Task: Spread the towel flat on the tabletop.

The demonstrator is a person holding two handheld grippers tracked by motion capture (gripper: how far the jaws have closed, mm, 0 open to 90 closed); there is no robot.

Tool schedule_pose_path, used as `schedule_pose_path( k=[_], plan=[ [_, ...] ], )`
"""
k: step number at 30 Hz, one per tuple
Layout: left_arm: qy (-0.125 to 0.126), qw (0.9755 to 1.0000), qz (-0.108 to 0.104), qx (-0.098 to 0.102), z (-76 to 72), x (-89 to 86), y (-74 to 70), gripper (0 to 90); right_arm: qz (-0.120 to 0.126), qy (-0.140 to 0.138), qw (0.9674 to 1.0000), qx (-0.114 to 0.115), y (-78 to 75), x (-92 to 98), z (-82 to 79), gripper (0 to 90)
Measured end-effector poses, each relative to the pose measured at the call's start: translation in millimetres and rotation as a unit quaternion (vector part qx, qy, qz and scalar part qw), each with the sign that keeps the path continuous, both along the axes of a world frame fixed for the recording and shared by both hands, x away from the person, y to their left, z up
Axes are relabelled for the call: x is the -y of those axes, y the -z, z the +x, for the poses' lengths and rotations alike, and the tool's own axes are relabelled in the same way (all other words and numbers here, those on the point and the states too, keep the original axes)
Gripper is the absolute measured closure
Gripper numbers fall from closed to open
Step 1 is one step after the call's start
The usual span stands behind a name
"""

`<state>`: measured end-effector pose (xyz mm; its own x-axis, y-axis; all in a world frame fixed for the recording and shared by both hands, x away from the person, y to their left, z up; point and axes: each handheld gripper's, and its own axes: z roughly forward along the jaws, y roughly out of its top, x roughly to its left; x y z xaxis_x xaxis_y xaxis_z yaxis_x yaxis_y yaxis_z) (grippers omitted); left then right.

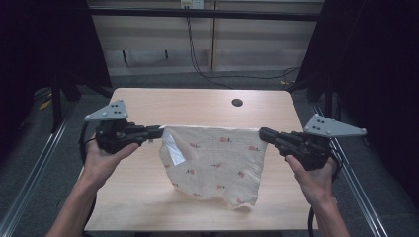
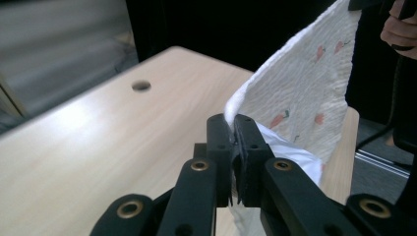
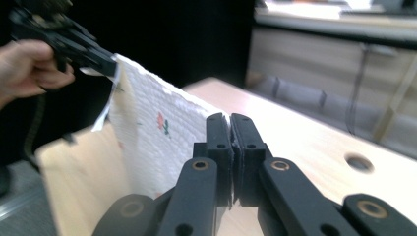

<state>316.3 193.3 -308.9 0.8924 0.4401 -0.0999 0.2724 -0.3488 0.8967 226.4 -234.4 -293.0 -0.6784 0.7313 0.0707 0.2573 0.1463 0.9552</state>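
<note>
A white cloth (image 1: 217,160) with small red prints hangs stretched above the wooden table (image 1: 197,106), held by its two upper corners. My left gripper (image 1: 159,132) is shut on the cloth's left corner; in the left gripper view the cloth (image 2: 300,93) runs up from the closed left gripper (image 2: 232,129). At the other upper corner my right gripper (image 1: 263,133) is shut, and in the right gripper view the cloth (image 3: 157,132) spans from the right gripper (image 3: 230,123) to the far left gripper (image 3: 110,64). The cloth's lower edge sags onto the table near the front.
A round hole (image 1: 237,102) lies in the table's far right part. Metal rails (image 1: 44,153) run along both sides of the table. Cables (image 1: 197,59) trail on the floor behind, in front of a pale cabinet wall.
</note>
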Motion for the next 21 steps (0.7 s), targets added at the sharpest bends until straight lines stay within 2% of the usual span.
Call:
schedule_pose_path(
  k=[1,3,8,9,12,16,18,21],
  plan=[
    [0.001,1.0,0.004,-0.004,5.6,3.5,6.2,86.9,-0.007,0.007,0.9999,-0.008,6.3,0.9,5.7,87.5],
    [-0.003,0.9998,0.018,-0.009,15.7,10.9,16.1,86.8,-0.005,0.012,0.9996,-0.026,17.7,4.8,16.9,87.5],
    [-0.002,0.9991,0.005,-0.042,37.9,24.0,37.2,86.7,-0.015,0.037,0.9981,-0.047,37.5,14.5,38.9,87.5],
    [-0.002,0.9988,0.0,-0.048,39.8,26.5,40.9,86.7,-0.014,0.038,0.9978,-0.054,41.3,15.9,42.5,87.5],
    [-0.001,0.9988,0.011,-0.048,39.2,32.6,47.3,86.5,-0.022,0.051,0.9965,-0.062,51.2,18.9,48.6,87.5],
    [-0.009,0.9981,0.014,-0.059,46.1,34.8,54.0,86.4,-0.01,0.055,0.9957,-0.074,61.5,24.4,56.7,87.5],
    [-0.014,0.998,0.022,-0.057,50.5,34.8,57.2,86.2,-0.009,0.058,0.9952,-0.078,66.2,26.1,62.7,87.5],
    [-0.02,0.9973,0.025,-0.066,56.7,34.2,63.3,86.0,-0.007,0.056,0.9954,-0.078,73.4,26.5,74.1,87.5]
  ],
)
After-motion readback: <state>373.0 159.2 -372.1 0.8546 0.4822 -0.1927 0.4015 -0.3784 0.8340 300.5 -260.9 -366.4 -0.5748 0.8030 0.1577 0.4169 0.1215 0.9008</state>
